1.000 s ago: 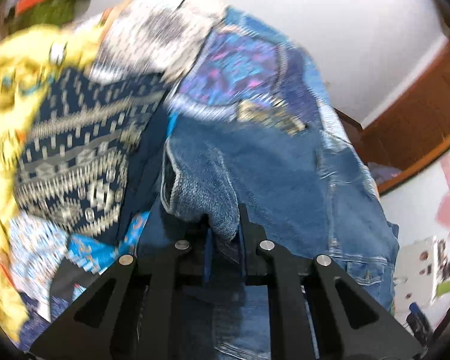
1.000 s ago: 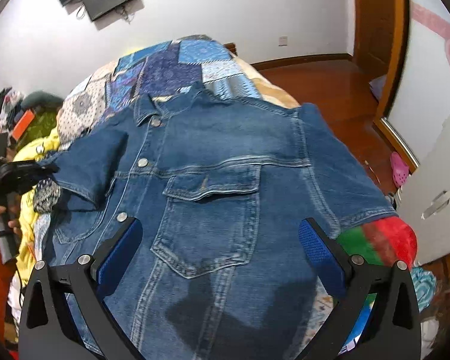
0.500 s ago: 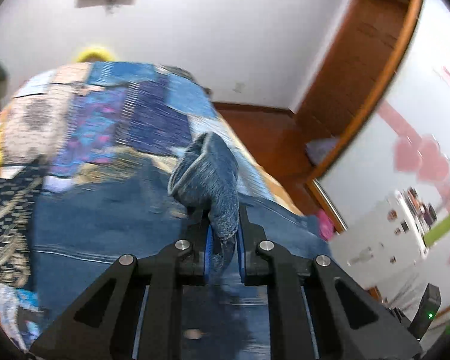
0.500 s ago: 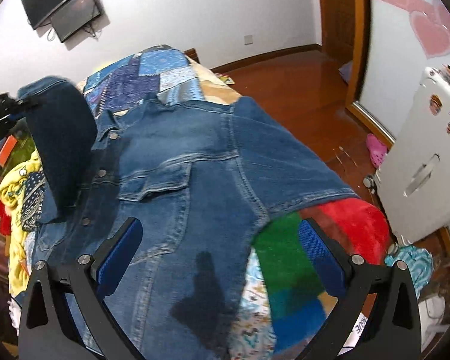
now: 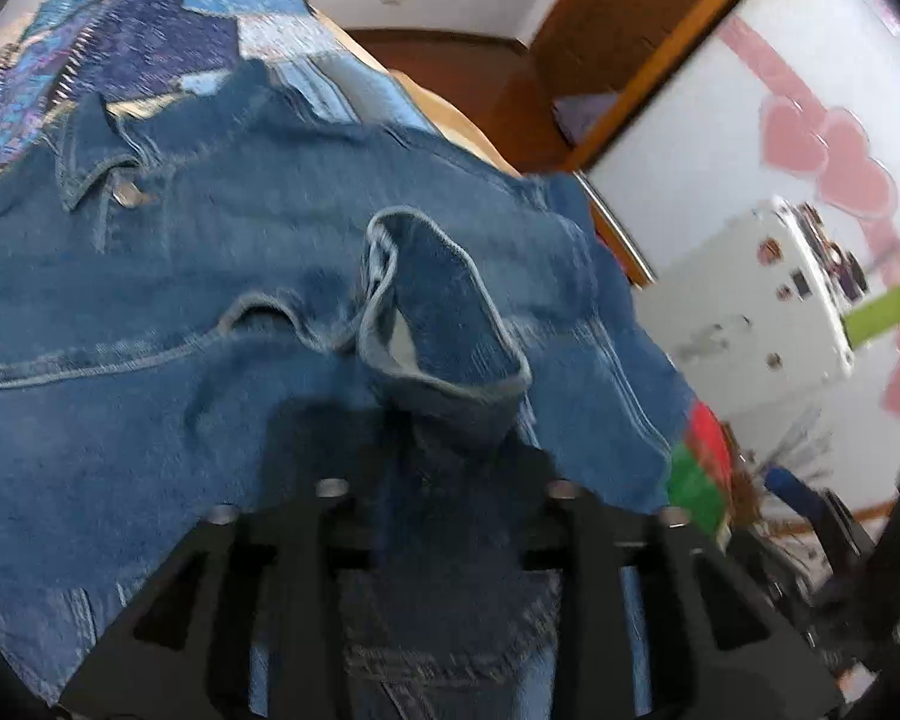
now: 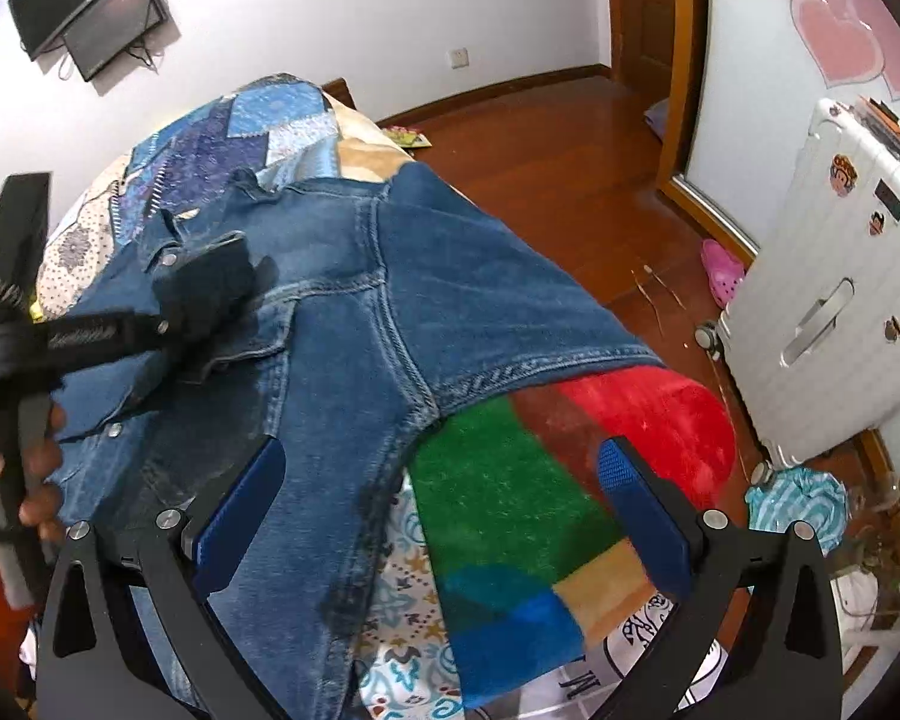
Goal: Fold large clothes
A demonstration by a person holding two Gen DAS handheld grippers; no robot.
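A blue denim shirt [image 5: 150, 300] lies front up, buttoned, on the bed [image 6: 258, 126]. Its left sleeve [image 5: 444, 312] is folded over onto the chest, the cuff standing up in a loop. My left gripper [image 5: 450, 468] has its jaws opening, and the sleeve cloth still lies between the spread fingers and hides the pads. In the right wrist view that left gripper [image 6: 210, 300] shows as a dark blur over the chest pocket, held by a hand [image 6: 30, 468]. My right gripper [image 6: 441, 510] is open and empty, over the shirt's [image 6: 450, 300] right side seam and armpit.
A red, green and blue blanket [image 6: 510, 510] shows under the right sleeve at the bed's edge. Beyond it are the wooden floor [image 6: 540, 138], a white suitcase [image 6: 822, 300], a pink shoe [image 6: 723, 276] and a teal cloth [image 6: 798, 504]. A screen [image 6: 96, 12] hangs on the wall.
The left gripper carried the sleeve from the left side across onto the shirt's chest, and its jaws have spread. The right gripper drifted towards the right sleeve hem, still open.
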